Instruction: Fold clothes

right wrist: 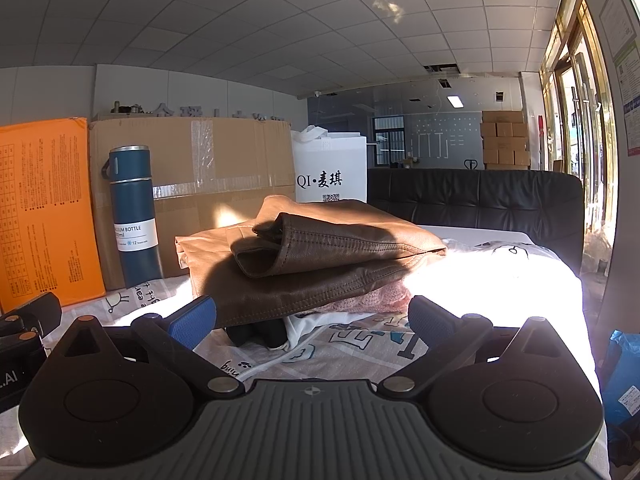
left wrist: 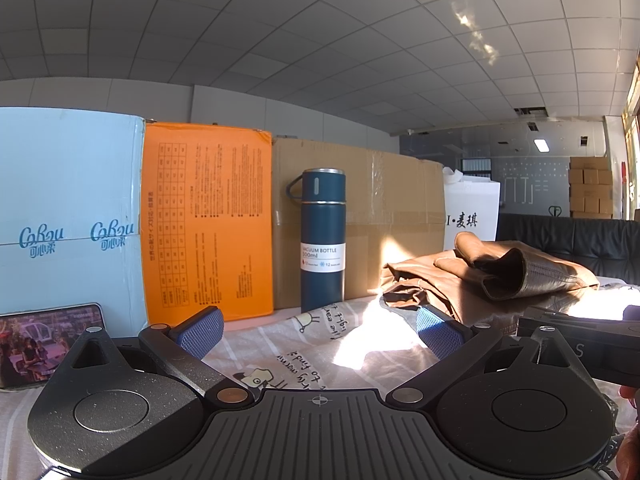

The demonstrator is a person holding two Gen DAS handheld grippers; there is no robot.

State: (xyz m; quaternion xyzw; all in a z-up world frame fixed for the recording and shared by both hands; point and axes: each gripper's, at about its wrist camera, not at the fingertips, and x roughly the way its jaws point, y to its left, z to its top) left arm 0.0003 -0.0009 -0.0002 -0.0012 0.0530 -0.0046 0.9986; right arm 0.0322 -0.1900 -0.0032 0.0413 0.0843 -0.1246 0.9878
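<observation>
- A brown leather jacket [right wrist: 320, 256] lies folded in a compact bundle on the printed sheet [right wrist: 352, 344] covering the worktop, one sleeve cuff [right wrist: 280, 248] doubled over on top.
- The left gripper [left wrist: 318, 330] hangs level above the sheet with its jaws spread wide and nothing between them; the jacket sits just to its right.
- The right gripper [right wrist: 312, 316] faces the bundle head-on, jaws equally wide and empty.
- A pink knitted garment [right wrist: 376, 294], a white piece [right wrist: 316, 322] and something black [right wrist: 256, 332] poke out from beneath the jacket.
- Judging by the tidy stack, the jacket's fold looks finished; whether the clothes underneath are folded cannot be told.
- A blue vacuum bottle [left wrist: 322, 240] stands behind, against a cardboard box [left wrist: 384, 208].
</observation>
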